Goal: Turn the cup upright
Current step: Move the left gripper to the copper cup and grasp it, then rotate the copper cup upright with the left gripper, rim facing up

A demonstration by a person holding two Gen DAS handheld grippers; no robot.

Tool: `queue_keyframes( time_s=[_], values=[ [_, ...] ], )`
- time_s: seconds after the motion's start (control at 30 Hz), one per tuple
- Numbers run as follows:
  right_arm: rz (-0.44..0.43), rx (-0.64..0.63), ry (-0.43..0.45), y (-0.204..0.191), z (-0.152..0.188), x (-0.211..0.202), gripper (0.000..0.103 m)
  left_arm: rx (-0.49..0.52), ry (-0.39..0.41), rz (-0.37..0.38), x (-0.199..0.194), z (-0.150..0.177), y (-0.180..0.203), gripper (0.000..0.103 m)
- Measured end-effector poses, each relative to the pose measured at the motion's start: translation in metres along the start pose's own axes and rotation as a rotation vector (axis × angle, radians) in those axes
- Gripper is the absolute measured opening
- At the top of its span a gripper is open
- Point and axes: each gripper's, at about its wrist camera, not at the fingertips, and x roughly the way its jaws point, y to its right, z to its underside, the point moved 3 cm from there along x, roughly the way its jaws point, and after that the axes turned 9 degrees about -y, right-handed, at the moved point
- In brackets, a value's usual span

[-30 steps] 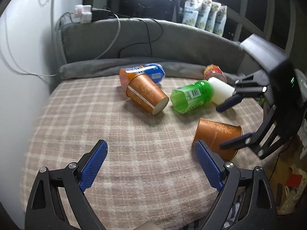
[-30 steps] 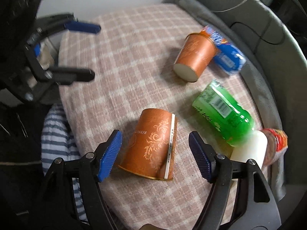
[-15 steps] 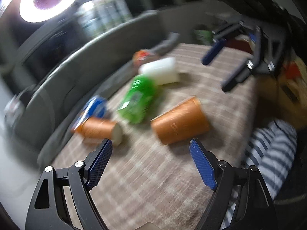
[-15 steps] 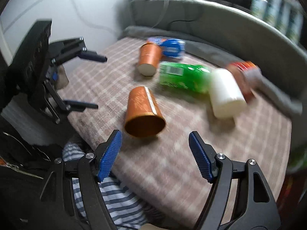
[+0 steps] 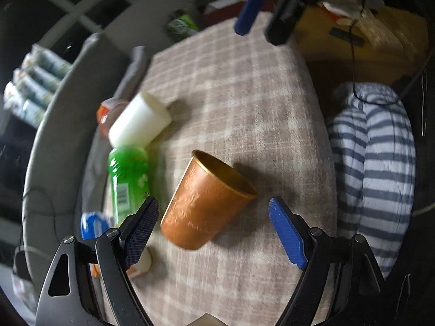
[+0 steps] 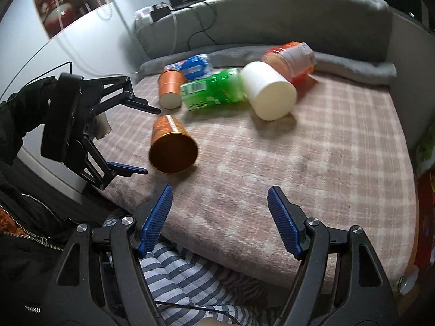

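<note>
The cup [image 5: 206,202] [image 6: 171,146], copper-orange with a gold-lined mouth, lies on its side on the checked blanket [image 5: 244,103] [image 6: 312,163], the largest thing in view. In the left wrist view its base end sits between the jaws, nearer the left-hand finger, with its open mouth pointing ahead and to the right, away from the jaws; whether a pad touches it cannot be told. The left gripper [image 5: 214,231] [image 6: 146,141] is spread wide, grasping nothing. The right gripper [image 6: 220,222] [image 5: 261,21] is likewise released and empty, with only blanket between its jaws; the cup lies ahead and left of them, its mouth turned toward that camera.

Beyond the cup from the right jaws lie a green bottle [image 6: 214,89] [image 5: 127,179] and a white cylinder [image 6: 269,91] [image 5: 140,121], touching each other. A red-capped jar [image 6: 292,59] lies just behind the white cylinder. A second orange cup [image 6: 170,88] lies on its side just left of the bottle, with a blue packet [image 6: 195,63] behind it.
</note>
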Motion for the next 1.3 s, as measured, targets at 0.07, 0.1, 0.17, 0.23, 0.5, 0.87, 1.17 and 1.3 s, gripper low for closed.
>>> queue_keyframes(
  time_s=[0.07, 0.1, 0.17, 0.23, 0.5, 0.87, 1.17, 1.3],
  values=[
    [-0.008, 0.021, -0.002, 0.006, -0.002, 0.001, 0.075, 0.032, -0.016, 0.01, 0.01, -0.004, -0.001, 0.083],
    [-0.011, 0.027, 0.0, 0.008, -0.003, 0.001, 0.075, 0.043, -0.021, 0.022, 0.013, -0.005, -0.002, 0.083],
    [-0.015, 0.035, 0.004, 0.011, -0.004, 0.001, 0.075, 0.065, -0.03, 0.036, 0.017, -0.007, -0.005, 0.083],
    [-0.021, 0.045, 0.004, 0.013, -0.006, 0.003, 0.075, 0.089, -0.032, 0.048, 0.02, -0.009, -0.006, 0.083],
    [-0.025, 0.094, 0.001, 0.024, -0.007, 0.008, 0.075, 0.055, -0.025, 0.137, 0.037, -0.018, -0.019, 0.076],
    [-0.02, 0.152, -0.001, 0.036, -0.006, 0.009, 0.075, -0.182, -0.054, 0.329, 0.059, -0.026, -0.051, 0.066],
    [-0.013, 0.173, -0.002, 0.039, -0.007, 0.011, 0.075, -0.347, 0.014, 0.385, 0.056, -0.018, -0.064, 0.065],
    [-0.013, 0.165, 0.006, 0.036, -0.008, 0.01, 0.075, -0.467, 0.089, 0.388, 0.051, -0.014, -0.074, 0.065]
  ],
)
